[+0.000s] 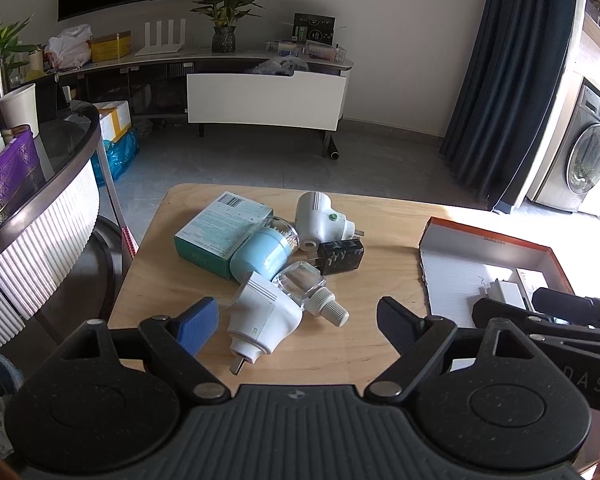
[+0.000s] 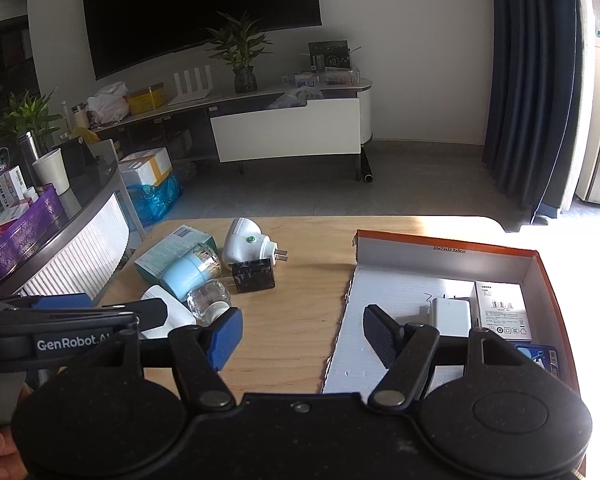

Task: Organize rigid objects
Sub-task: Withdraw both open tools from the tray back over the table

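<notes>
Behind the wooden counter [image 1: 340, 360] a living room shows a dark television on the wall, a potted plant [image 1: 224, 12] on a low white cabinet and a dark curtain [image 1: 500, 80] at the right.

On the counter's left part lies a loose cluster of things. Farthest left is a teal box [image 1: 216, 232], lying flat. A pale blue jar [image 1: 260, 256] with a clear end rests against the box's right side. Nearer the camera, a white plug-in device [image 1: 266, 316] lies on its side with its metal prongs toward the near edge, and a clear bottle with a ribbed white cap [image 1: 312, 292] touches its right side. Behind them a black charger [image 1: 338, 256] lies just beside the jar, and a second white plug-in with a green dot [image 1: 320, 220] sits at the back, touching the charger.

The left gripper [image 1: 298, 320] hangs wide open over the near edge, holding nothing; the nearer white device lies between its fingers, closer to the blue-padded left finger.

To the right stands an orange-sided cardboard tray [image 2: 440, 246] with a white floor. Inside it, toward the far right corner, a white charger [image 2: 452, 314] lies just beside a white box with printed labels [image 2: 502, 316], and a blue packet [image 2: 540, 356] shows near the right wall.

The right gripper [image 2: 302, 338] is also spread wide and empty, straddling the tray's ragged left edge.
</notes>
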`<state>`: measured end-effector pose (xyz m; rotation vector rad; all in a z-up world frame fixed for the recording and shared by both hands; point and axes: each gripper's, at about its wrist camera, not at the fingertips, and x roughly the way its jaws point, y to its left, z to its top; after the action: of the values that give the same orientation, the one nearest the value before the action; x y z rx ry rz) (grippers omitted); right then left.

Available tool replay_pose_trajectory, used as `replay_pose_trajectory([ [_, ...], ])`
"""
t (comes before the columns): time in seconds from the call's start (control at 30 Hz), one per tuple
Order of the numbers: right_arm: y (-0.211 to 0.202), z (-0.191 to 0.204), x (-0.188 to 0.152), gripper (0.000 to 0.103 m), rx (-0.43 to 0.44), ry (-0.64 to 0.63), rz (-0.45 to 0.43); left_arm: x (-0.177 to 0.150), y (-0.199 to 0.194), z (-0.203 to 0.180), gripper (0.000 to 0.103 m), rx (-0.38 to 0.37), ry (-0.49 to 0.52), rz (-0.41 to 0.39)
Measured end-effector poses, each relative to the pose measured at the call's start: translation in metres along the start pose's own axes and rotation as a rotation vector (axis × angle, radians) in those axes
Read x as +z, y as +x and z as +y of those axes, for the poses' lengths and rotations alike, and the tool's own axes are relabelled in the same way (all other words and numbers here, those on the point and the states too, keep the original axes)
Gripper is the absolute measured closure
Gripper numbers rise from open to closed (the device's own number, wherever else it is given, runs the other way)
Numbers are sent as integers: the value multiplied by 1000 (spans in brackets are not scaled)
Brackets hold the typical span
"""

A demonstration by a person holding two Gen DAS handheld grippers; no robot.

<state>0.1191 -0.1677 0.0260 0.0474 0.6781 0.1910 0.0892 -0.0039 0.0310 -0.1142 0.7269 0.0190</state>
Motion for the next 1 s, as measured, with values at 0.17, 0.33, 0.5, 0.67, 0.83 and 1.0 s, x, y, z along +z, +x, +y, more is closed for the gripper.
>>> replay_pose_trajectory([
  [0.17,6,4,-1,22,10,2,12,-3,2,12,15,14,-18,8],
  [0.33,12,8,-4,22,22,-4,26,-11,7,23,14,26,-23,23],
  [0.5,16,7,-7,22,31,-1,34,-15,13,36,14,35,-42,35],
  [0.67,19,5,-10,22,38,8,43,-18,25,40,11,26,-17,45],
  [0.83,19,0,-13,22,40,18,45,-21,45,40,7,4,34,50],
  [1.0,21,-5,-15,22,39,31,47,-19,69,36,6,-6,109,41],
])
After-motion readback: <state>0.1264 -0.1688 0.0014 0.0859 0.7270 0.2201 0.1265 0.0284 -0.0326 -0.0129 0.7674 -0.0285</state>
